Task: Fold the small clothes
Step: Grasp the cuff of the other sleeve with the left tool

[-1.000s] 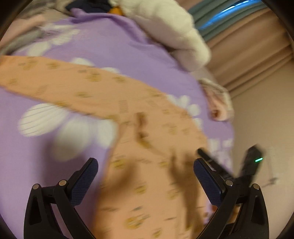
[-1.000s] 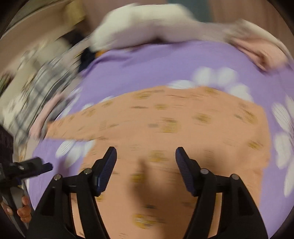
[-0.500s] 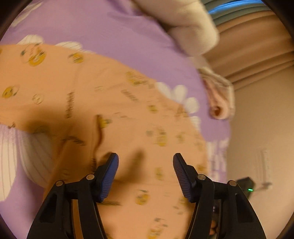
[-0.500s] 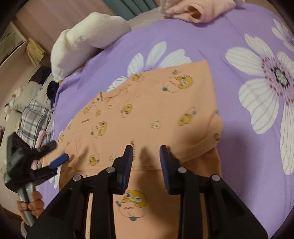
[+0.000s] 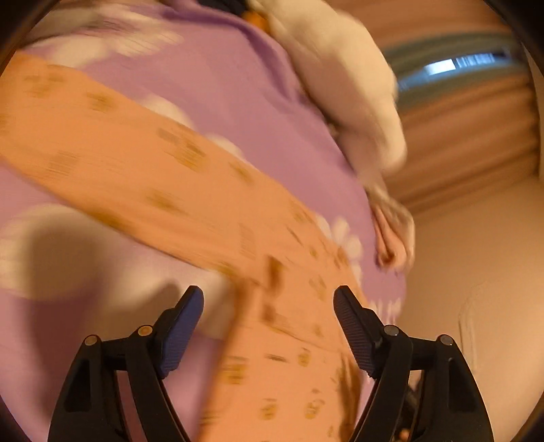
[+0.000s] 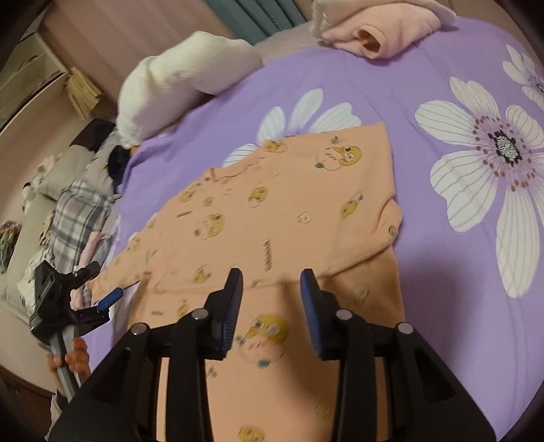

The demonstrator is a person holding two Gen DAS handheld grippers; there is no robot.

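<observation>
An orange child's top (image 6: 272,217) with yellow cartoon prints lies on the purple flowered bedspread (image 6: 408,102), its upper part folded down over the lower part. My right gripper (image 6: 272,285) is open and empty just above the fold line. My left gripper (image 5: 268,306) is open and empty above the top (image 5: 142,170), near where a sleeve stretches out to the left; this view is blurred. The left gripper also shows in the right wrist view (image 6: 98,292) at the sleeve end.
A white pillow (image 6: 180,78) lies at the head of the bed. A folded pink garment (image 6: 377,23) sits at the far right corner. A plaid cloth (image 6: 78,217) and other clothes lie off the bed's left side. Curtains (image 5: 469,142) hang behind.
My left gripper has opened wider and pulled back from the top toward the sleeve side. My right gripper has opened a little and stays over the fold.
</observation>
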